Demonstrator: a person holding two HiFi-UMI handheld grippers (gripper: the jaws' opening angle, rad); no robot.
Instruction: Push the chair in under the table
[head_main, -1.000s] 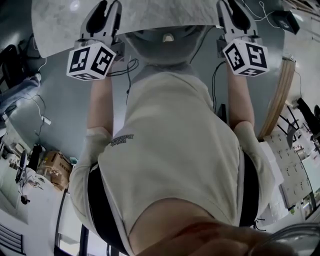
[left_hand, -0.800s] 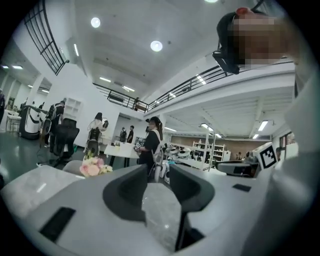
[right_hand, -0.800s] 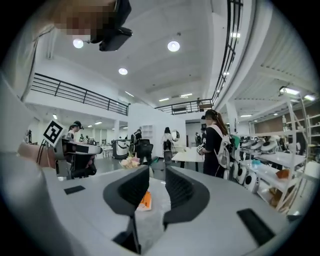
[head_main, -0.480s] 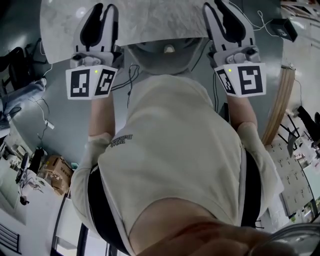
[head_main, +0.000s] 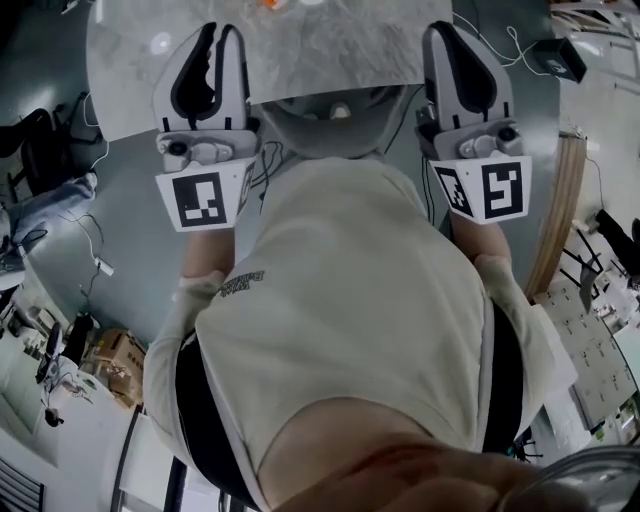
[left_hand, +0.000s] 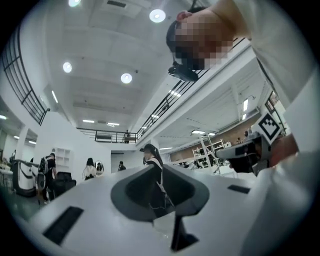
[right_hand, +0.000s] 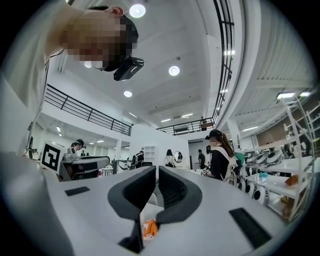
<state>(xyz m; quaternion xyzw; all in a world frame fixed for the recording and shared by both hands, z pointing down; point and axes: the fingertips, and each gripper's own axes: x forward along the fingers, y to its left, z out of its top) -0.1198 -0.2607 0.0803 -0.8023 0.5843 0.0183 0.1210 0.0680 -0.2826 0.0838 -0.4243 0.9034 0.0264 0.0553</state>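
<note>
In the head view the grey chair (head_main: 325, 120) stands tucked under the near edge of the marble table (head_main: 310, 50), with only its rounded back showing. Both grippers are raised in front of the person's chest, clear of the chair and touching nothing. The left gripper (head_main: 222, 32) has just been closing; a narrow slit remains between its jaws and nothing is in it. The right gripper (head_main: 447, 30) has also been closing, and its jaws stand together and empty. In both gripper views, the left gripper (left_hand: 156, 169) and right gripper (right_hand: 154, 170) point level across a hall.
Cables trail over the grey floor (head_main: 130, 230) beside the chair. A cardboard box (head_main: 115, 350) sits at the lower left, a curved wooden board (head_main: 560, 200) at the right, a black box (head_main: 562, 58) beyond it. An orange item (head_main: 270, 4) lies on the table. Several people stand far off.
Both grippers have come up toward the head camera and look larger. Their jaws have narrowed. The left marker cube has rolled. The table edge has slid lower in the picture.
</note>
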